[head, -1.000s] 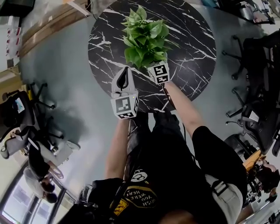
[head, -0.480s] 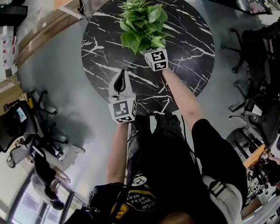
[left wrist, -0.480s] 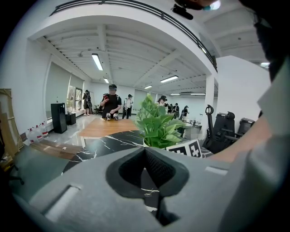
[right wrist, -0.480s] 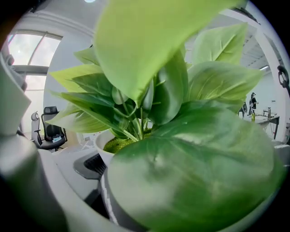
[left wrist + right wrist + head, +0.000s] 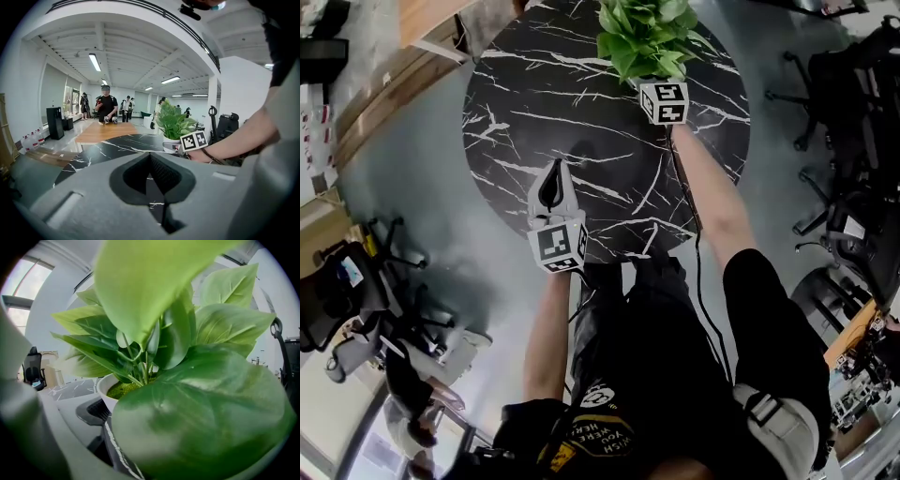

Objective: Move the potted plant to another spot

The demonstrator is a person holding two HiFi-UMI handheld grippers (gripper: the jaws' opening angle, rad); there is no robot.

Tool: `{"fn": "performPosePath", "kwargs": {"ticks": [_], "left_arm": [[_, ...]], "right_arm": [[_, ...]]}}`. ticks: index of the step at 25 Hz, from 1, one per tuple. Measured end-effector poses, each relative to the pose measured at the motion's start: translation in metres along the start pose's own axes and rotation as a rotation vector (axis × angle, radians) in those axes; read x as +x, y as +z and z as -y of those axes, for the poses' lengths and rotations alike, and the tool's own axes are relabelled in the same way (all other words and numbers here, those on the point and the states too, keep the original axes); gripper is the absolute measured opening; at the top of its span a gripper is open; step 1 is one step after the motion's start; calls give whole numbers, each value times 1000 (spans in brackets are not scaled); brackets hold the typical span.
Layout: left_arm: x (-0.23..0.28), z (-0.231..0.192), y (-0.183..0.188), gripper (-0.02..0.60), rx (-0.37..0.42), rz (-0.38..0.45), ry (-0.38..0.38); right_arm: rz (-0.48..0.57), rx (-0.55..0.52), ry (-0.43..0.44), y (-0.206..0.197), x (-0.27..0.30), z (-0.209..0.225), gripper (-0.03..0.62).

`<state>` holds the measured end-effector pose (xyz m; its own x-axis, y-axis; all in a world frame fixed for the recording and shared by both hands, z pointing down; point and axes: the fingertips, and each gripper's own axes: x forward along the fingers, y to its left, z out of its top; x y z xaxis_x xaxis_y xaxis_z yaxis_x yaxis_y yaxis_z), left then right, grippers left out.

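Clamping the potted plant (image 5: 645,28) by its white pot (image 5: 107,390) with the right gripper (image 5: 658,86), pressing one grey jaw on the pot's left side in the right gripper view, hiding the other jaw behind a big leaf. Holding the plant at the far right of the round black marble table (image 5: 534,103), close to its far edge. Not showing whether the pot is touching the tabletop or hanging just above it. Filling most of the right gripper view with green leaves (image 5: 197,418), showing mossy soil (image 5: 123,389) inside the rim. Hovering the left gripper (image 5: 553,180) over the near left part of the table, well apart from the plant, pressing the jaws together on nothing, leaving only a small hollow between them. Looking across the tabletop in the left gripper view toward the plant and the right gripper's marker cube (image 5: 194,139), catching a bare forearm (image 5: 239,140) reaching in from the right. Showing a wooden tabletop (image 5: 105,132) beyond the marble one and several people (image 5: 107,105) standing far back. Showing black office chairs (image 5: 862,94) right of the table in the head view.
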<state>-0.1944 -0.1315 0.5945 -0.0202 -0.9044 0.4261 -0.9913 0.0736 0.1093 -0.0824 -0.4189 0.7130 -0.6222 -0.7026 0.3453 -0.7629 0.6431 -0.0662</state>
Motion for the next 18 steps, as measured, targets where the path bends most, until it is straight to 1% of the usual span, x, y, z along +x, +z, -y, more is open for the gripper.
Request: {"fn": "performPosePath", "kwargs": {"ticks": [3,8,11,14,18], "left_arm": [[11,8,-2,4,14,-7,-24],[27,25,3,3,35,-2,-72],[31,40,5,3,50,5,-111],[32,54,5,3,67,3,-148],[26,75,4,3,82,4,-194]], "right_arm": [[5,38,-55,-3,-15,34,509],[5,24,-104,-9,-46,72,509],[-1,31,-142,-18,-76,91,509],[-12,29,-178,-29,-113,101,509],[-28,30,-204,-50,-167,101,509]]}}
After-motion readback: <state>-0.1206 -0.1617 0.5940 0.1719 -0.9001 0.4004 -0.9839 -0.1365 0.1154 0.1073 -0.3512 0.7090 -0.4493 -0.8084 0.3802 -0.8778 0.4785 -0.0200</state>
